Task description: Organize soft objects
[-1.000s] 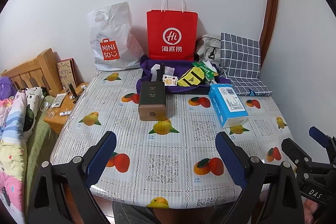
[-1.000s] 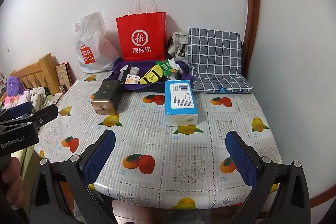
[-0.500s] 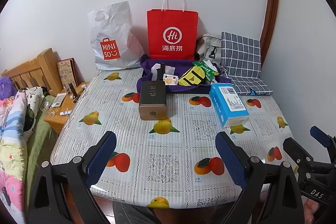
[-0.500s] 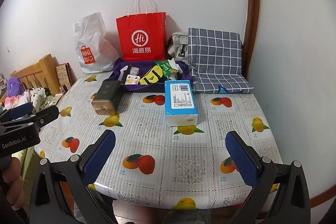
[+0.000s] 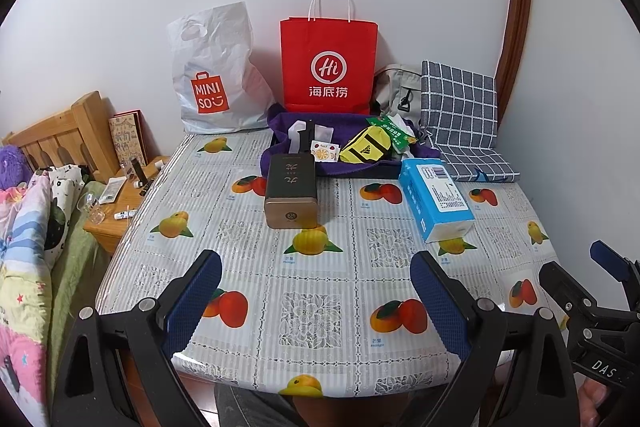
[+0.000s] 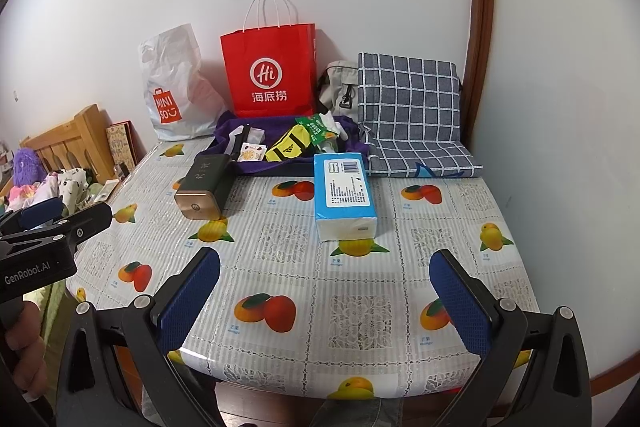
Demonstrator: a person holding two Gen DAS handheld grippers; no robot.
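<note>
A blue tissue pack [image 5: 436, 199] [image 6: 344, 195] lies on the fruit-print table [image 5: 312, 307], right of centre. Behind it a purple cloth [image 5: 280, 123] [image 6: 228, 127] holds a yellow-black pouch [image 5: 366, 149] [image 6: 288, 147], a green packet and small white items. A grey plaid cushion [image 5: 460, 107] [image 6: 408, 99] leans in the back right corner. My left gripper [image 5: 316, 279] hangs open over the table's near edge, holding nothing. My right gripper [image 6: 324, 275] is open and holds nothing too, over the near edge further right; it also shows in the left wrist view [image 5: 592, 291].
A dark tin box with a gold end [image 5: 291, 193] [image 6: 202, 187] lies mid-table. A red paper bag [image 5: 328, 67], a white plastic bag [image 5: 212, 79] and a grey bag [image 5: 398, 87] stand against the back wall. A bed [image 5: 24, 227] and a wooden nightstand [image 5: 116, 211] are left.
</note>
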